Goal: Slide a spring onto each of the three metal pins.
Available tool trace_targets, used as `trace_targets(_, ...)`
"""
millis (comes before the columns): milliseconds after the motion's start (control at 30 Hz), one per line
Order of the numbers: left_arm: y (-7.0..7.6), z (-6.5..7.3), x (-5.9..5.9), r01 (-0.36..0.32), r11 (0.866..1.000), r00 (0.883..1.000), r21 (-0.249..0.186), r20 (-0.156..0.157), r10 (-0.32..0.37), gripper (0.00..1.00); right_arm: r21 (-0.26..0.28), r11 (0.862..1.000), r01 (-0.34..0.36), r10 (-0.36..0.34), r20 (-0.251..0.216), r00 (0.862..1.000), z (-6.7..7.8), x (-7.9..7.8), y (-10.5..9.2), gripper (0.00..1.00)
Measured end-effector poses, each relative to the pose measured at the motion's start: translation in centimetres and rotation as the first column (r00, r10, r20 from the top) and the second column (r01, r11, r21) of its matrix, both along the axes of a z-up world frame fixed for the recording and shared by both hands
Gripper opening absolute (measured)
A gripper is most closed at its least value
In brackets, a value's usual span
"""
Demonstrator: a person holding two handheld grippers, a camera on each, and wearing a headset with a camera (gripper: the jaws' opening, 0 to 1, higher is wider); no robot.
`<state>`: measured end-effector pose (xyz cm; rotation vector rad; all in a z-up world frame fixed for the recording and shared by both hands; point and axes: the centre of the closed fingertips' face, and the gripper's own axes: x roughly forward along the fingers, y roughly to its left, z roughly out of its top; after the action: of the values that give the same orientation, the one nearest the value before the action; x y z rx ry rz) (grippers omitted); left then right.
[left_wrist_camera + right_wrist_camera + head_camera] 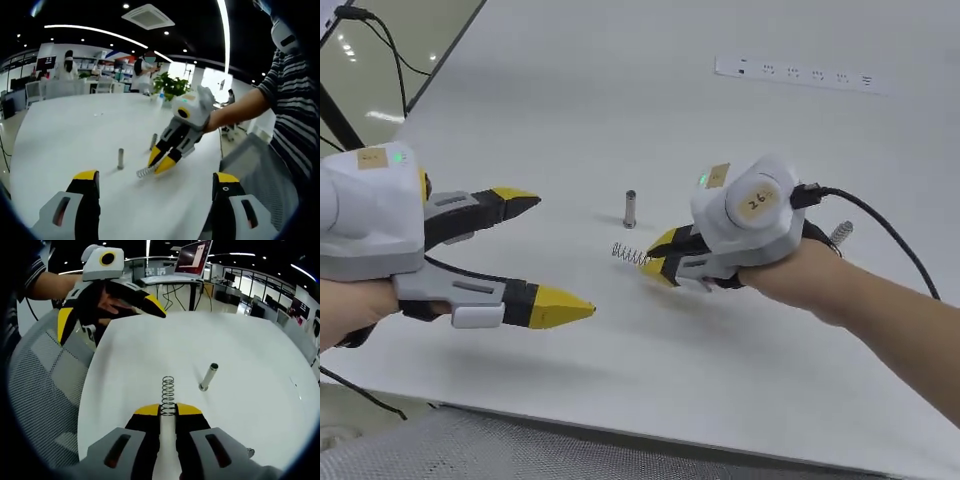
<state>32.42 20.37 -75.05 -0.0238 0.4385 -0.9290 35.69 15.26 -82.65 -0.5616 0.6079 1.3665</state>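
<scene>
My right jaws are pinched shut on one end of a spring (630,254). The rest of the coil sticks out free past the tips of the right gripper (660,258). I judge that grip is chosen so the open end can be fed over a pin. The spring sits low over the middle of the worktop (620,100), just nearer the front edge than a bare pin (630,208) that stands upright. The left gripper (563,255) hangs with its jaws wide and nothing between them, toward the left edge and well apart from the pin. It is probably waiting to steady something.

I count one spring in the jaws. A second pin (840,233) stands behind my right hand, toward the right edge, and it looks coiled, as if already sleeved. That makes two pins I can make out, and I cannot place a third. One power strip (790,73) lies near the far edge.
</scene>
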Motion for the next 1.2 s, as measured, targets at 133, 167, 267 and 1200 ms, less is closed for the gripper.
trace_targets(133,-0.8,0.2,0.2,0.017,1.0,1.0,-0.004,0.006,-0.017,0.89,0.002,1.0,-0.007,0.007,0.002,1.0,1.2,-0.1,-1.1,0.08)
trace_targets(167,-1.0,0.2,0.2,0.023,1.0,1.0,-0.003,0.007,-0.023,0.89,0.003,1.0,-0.013,0.013,0.007,1.0,1.5,-0.2,-1.5,0.08)
trace_targets(267,-1.5,0.2,0.2,0.037,0.999,0.999,-0.008,0.005,-0.037,0.88,-0.004,1.0,-0.021,0.021,0.029,0.999,2.2,-0.1,-2.5,0.08)
trace_targets(1200,-7.0,-0.4,0.5,0.183,0.982,0.983,-0.043,0.001,-0.183,0.66,-0.048,0.992,-0.115,0.12,0.097,0.988,4.9,-3.0,-6.5,0.08)
